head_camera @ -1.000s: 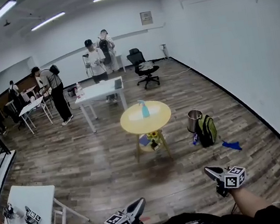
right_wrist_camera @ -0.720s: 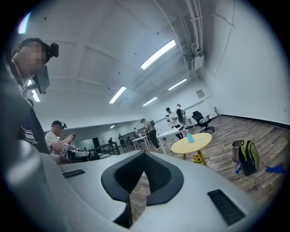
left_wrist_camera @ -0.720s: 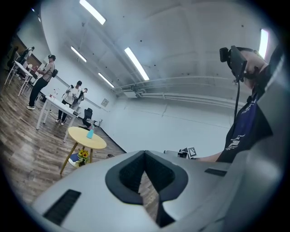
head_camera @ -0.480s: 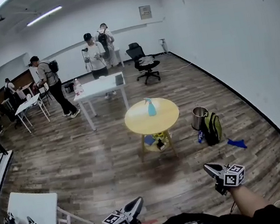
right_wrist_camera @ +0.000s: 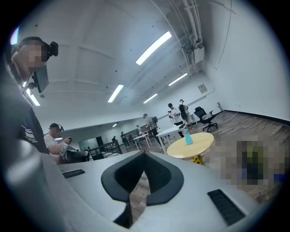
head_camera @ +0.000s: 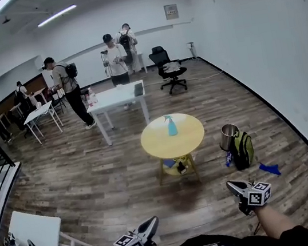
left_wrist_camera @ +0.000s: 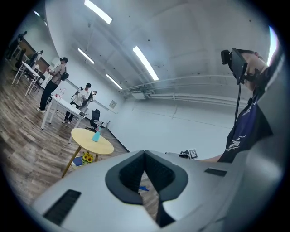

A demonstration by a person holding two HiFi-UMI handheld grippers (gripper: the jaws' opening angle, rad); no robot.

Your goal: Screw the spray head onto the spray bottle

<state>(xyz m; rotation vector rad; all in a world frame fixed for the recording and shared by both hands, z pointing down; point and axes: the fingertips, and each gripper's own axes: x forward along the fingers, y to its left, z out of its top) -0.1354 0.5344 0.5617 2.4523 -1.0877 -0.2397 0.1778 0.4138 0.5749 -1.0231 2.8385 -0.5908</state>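
A light-blue spray bottle [head_camera: 172, 126] with its spray head on top stands on a round yellow table [head_camera: 163, 142] in the middle of the room, some way ahead of me. It also shows small in the left gripper view as the spray bottle [left_wrist_camera: 96, 136] and in the right gripper view as the spray bottle [right_wrist_camera: 188, 138]. My left gripper [head_camera: 152, 224] and right gripper [head_camera: 232, 186] are held low near my body, both shut and empty, far from the table.
A green backpack [head_camera: 243, 149] and a metal bin [head_camera: 229, 135] stand on the floor right of the round table. A white table [head_camera: 116, 99] stands behind it, with several people [head_camera: 116, 61] and an office chair [head_camera: 169, 71] beyond. Another white table [head_camera: 30, 237] is at my near left.
The round table with the bottle has come closer and shifted right in the head view. Both grippers keep their place near my body and stay shut.
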